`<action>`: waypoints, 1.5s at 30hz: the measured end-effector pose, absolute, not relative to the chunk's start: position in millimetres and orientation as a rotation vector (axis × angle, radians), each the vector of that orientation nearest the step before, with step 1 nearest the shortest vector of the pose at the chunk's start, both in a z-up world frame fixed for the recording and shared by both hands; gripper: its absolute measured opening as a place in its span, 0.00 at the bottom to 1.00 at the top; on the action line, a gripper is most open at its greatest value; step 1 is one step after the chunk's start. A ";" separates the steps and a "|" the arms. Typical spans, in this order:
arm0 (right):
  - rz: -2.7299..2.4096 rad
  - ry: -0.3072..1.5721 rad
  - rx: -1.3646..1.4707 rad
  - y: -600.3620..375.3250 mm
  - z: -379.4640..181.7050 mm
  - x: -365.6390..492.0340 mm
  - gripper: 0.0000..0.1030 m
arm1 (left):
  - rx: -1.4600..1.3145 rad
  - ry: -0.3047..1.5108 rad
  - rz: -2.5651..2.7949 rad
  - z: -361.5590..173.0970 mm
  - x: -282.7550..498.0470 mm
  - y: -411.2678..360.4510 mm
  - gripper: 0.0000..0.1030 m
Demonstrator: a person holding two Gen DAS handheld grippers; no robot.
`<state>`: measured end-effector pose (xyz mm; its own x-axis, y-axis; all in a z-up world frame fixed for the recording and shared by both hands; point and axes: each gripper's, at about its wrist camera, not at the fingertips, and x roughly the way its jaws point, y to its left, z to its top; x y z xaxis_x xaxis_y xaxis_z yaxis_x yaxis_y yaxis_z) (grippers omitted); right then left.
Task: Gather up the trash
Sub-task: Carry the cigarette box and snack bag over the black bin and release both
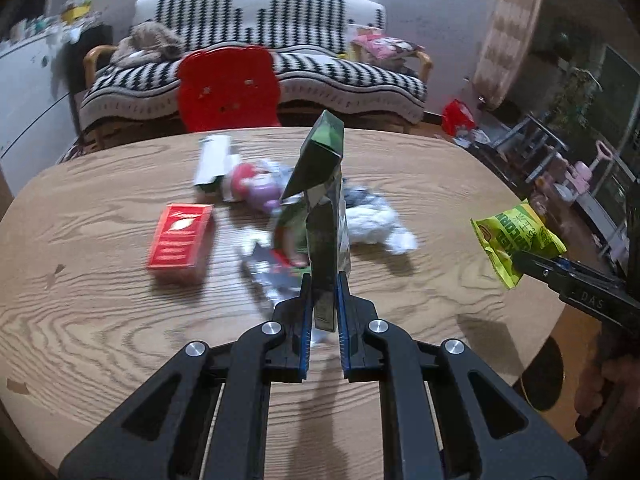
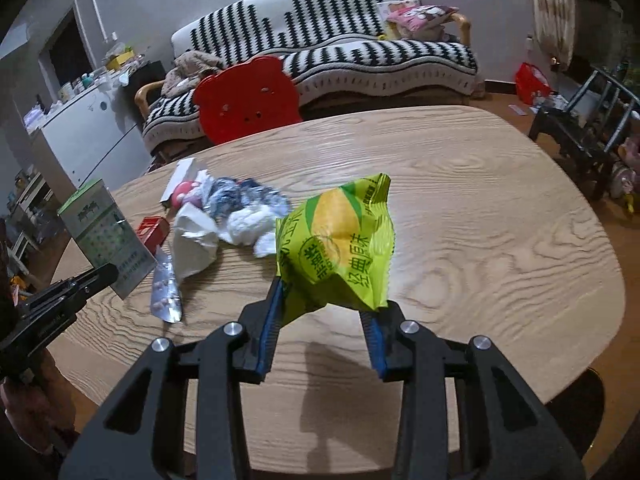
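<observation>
Now the left gripper [image 1: 324, 280] clamps a green box [image 1: 322, 216] upright above the tabletop [image 1: 440, 184], and the right gripper [image 2: 326, 288] pinches a yellow-green snack bag [image 2: 340, 244] near the right edge. Between them, toward the far edge, lie a red box [image 1: 180, 242], tissue [image 1: 376, 220] and a blister pack [image 2: 166, 288].

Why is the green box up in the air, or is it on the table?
Up in the air. The left tool pinches the green box by its lower edge, above the table.
</observation>
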<state>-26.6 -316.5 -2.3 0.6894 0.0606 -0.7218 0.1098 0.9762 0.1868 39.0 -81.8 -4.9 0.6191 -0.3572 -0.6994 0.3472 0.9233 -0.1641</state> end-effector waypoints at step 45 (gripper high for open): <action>-0.639 0.937 0.635 -645.3 -110.6 -310.4 0.37 | 0.455 1.051 -1.233 -153.6 -162.6 -522.7 0.10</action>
